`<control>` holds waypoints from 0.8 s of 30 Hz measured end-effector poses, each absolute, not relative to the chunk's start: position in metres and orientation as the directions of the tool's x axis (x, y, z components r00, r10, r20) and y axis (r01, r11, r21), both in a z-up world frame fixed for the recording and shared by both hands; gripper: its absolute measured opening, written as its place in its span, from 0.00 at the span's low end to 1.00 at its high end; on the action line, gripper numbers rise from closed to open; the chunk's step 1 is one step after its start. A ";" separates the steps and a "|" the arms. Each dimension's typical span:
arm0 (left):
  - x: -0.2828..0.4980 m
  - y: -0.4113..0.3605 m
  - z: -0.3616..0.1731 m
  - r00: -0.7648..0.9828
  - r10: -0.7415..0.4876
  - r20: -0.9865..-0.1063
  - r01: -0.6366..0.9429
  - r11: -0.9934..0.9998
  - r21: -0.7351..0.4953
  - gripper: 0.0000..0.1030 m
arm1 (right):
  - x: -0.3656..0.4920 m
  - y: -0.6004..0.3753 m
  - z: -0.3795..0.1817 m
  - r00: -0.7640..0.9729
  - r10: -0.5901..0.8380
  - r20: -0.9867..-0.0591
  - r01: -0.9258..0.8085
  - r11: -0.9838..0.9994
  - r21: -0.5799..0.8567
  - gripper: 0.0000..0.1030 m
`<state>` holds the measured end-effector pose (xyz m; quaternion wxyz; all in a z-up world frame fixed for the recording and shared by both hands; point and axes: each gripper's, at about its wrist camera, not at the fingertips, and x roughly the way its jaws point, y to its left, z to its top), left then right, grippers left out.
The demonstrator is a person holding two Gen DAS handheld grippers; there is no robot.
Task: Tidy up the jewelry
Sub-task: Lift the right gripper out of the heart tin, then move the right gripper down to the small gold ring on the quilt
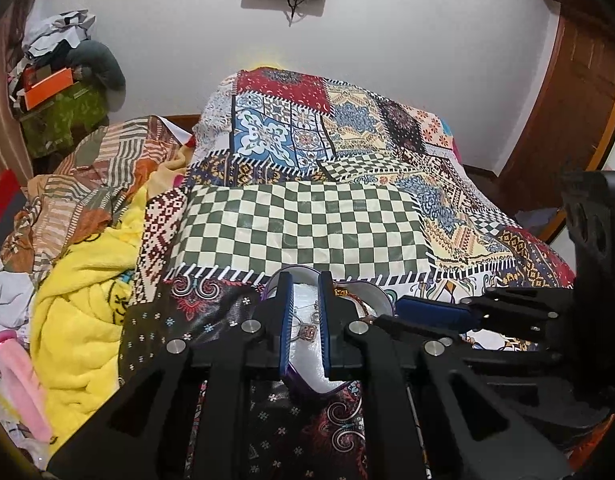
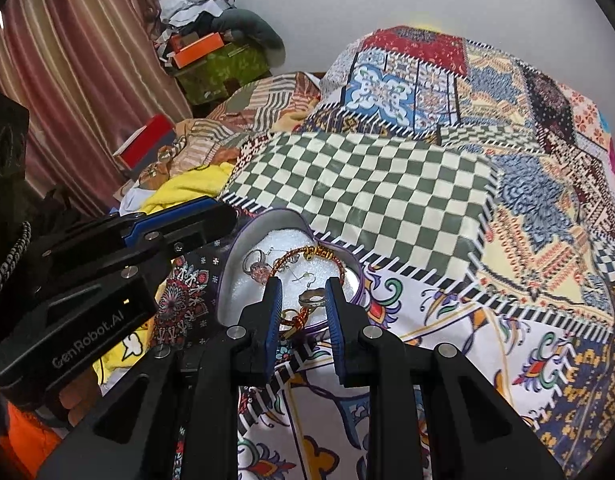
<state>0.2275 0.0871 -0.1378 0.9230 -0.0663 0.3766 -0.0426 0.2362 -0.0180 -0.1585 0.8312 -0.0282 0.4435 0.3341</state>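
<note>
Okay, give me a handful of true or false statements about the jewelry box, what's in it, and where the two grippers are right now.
1. The jewelry box sits on a patterned bedspread. True.
2. The box has a black velvet lining. False: the padding inside is white.
3. A beaded orange bracelet lies inside the box. True.
4. The right gripper is clamped shut on the bracelet. False: its jaws stand apart, with a ring lying between them.
5. The left gripper is poised over the box with its jaws apart. True.
6. The yellow blanket covers the box. False: it is heaped off to the side.
</note>
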 end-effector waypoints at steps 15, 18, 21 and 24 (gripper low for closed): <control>0.189 0.067 -0.088 0.778 -0.101 -0.620 0.051 0.994 -0.098 0.16 | 0.210 -0.064 -0.104 0.520 0.518 -0.679 -0.524 0.821 0.225 0.20; 0.182 0.060 -0.080 0.788 -0.104 -0.607 0.063 0.994 -0.088 0.17 | 0.205 -0.078 -0.097 0.546 0.508 -0.666 -0.506 0.834 0.221 0.20; 0.177 0.051 -0.073 0.793 -0.113 -0.598 0.079 0.993 -0.083 0.18 | 0.202 -0.092 -0.092 0.568 0.495 -0.657 -0.480 0.848 0.223 0.21; 0.174 0.041 -0.070 0.793 -0.125 -0.597 0.094 0.992 -0.083 0.19 | 0.199 -0.108 -0.089 0.593 0.473 -0.652 -0.447 0.866 0.222 0.26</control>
